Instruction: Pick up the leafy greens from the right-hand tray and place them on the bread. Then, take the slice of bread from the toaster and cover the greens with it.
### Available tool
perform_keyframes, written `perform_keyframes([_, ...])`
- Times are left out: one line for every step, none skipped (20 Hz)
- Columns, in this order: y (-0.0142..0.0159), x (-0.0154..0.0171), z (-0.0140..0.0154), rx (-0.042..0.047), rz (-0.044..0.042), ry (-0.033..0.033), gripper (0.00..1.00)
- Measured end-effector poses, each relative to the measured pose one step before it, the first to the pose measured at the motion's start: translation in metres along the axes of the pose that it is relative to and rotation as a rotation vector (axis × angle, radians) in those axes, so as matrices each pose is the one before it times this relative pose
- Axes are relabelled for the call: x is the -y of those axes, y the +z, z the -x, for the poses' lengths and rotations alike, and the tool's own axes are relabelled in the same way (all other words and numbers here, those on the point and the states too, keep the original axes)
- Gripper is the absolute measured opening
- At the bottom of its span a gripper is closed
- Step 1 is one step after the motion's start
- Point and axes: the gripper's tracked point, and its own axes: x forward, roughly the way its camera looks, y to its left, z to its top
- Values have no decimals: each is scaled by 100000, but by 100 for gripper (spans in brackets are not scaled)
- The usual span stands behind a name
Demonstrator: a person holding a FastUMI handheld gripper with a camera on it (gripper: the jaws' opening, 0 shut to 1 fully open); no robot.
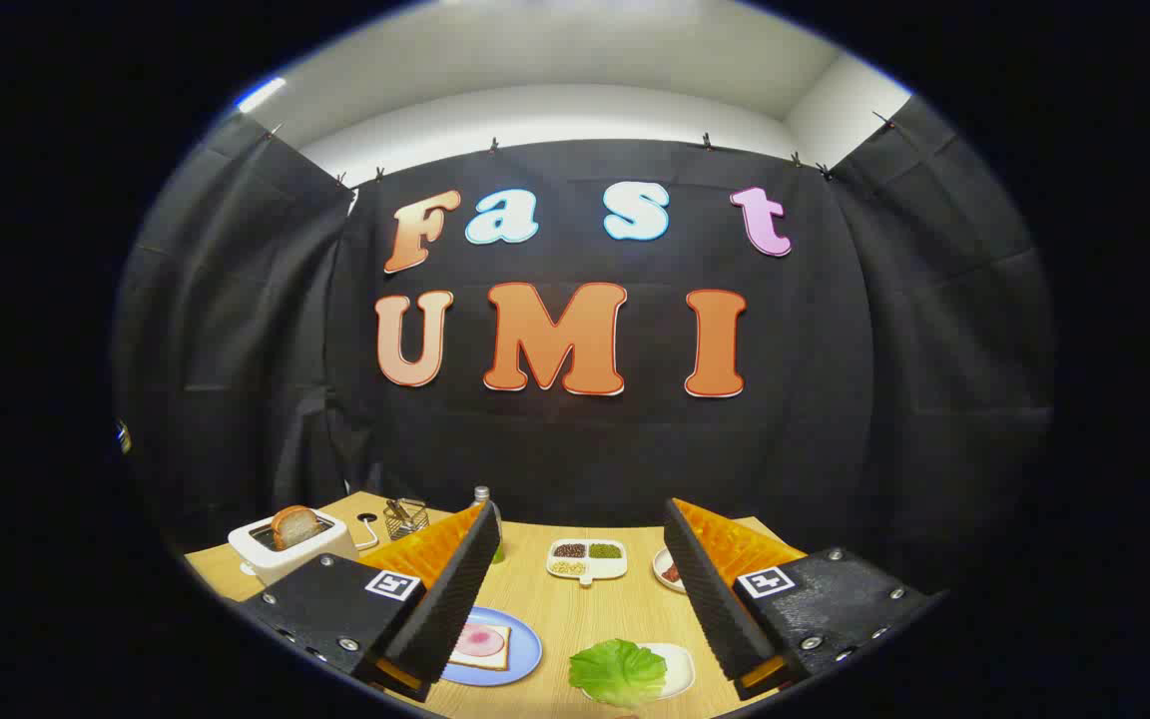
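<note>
1. Claw [575, 589] released, fingers spread wide and holding nothing; probably kept apart so the greens can pass between them on the way down.
2. Greens [620, 671] lying on a white tray [680, 667], between the fingers and low, nearer the right one; not yet touched.
3. Bread [482, 645] with a pink slice on top, resting on a blue plate [525, 649] just beside the left finger, near the tray; short carry, by the look of it.
4. Second slice [292, 526] standing upright in the toaster [281, 554] beyond the left finger, sticking up for a pinch.
5. Divided dish [587, 559] and wire basket [405, 517] farther back on the worktop [575, 614], clear of the path.
</note>
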Motion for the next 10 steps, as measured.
perform_keyframes([-312, 605, -171, -748, -54, 639, 99])
perform_keyframes([-266, 784, -197, -1129, 203, 60, 99])
perform_keyframes([-49, 638, -132, -1188, 256, 71, 99])
perform_keyframes([-83, 494, -62, -1203, 59, 74, 99])
perform_keyframes([48, 378, -120, -700, -258, -418, 99])
perform_keyframes([63, 509, -128, -214, -822, -1583, 99])
perform_keyframes([58, 499, -88, -525, -1241, -2331, 99])
perform_keyframes([-156, 372, -30, -809, -1585, -2291, 99])
perform_keyframes([-145, -151, 90, -586, -1091, -1038, 99])
perform_keyframes([-71, -184, -51, -541, -125, -402, 99])
